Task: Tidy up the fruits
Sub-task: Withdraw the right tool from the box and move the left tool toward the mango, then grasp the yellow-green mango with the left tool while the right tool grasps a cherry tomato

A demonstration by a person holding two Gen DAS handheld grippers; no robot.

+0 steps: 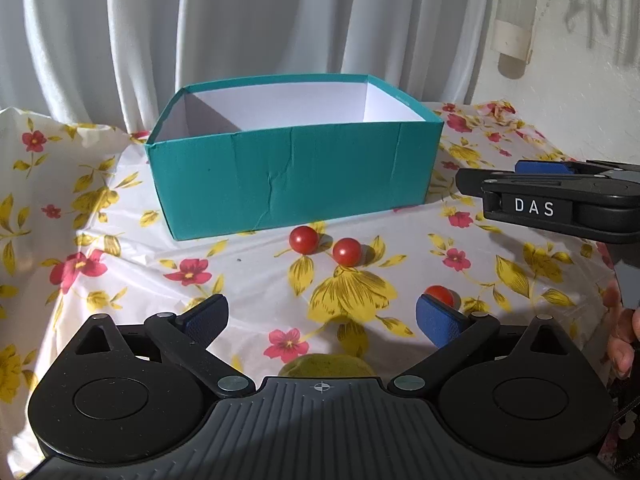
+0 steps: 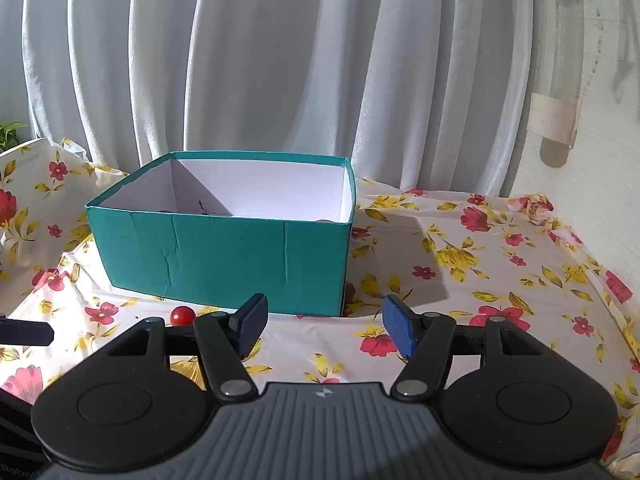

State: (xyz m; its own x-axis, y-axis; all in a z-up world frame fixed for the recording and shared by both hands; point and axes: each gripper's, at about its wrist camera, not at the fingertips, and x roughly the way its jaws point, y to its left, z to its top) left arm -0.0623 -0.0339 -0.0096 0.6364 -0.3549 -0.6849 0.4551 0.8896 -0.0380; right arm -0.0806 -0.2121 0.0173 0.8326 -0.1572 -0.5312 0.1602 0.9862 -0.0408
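Observation:
A teal box (image 1: 296,184) with a white inside stands on the flowered tablecloth (image 1: 120,248); it also shows in the right wrist view (image 2: 224,256). Two red cherry tomatoes (image 1: 303,239) (image 1: 347,251) lie in front of it. A third tomato (image 1: 440,294) sits behind my left gripper's right pad. A green fruit (image 1: 326,365) lies low between the left fingers. My left gripper (image 1: 322,318) is open above it. My right gripper (image 2: 326,324) is open and empty before the box; it shows side-on in the left wrist view (image 1: 560,200). One tomato (image 2: 183,315) shows left of it.
White curtains (image 2: 280,60) hang behind the table. A white wall with a clear tube fixture (image 2: 560,60) is at the right. Something small and dark lies inside the box (image 2: 202,208). A hand (image 1: 624,336) holds the right gripper.

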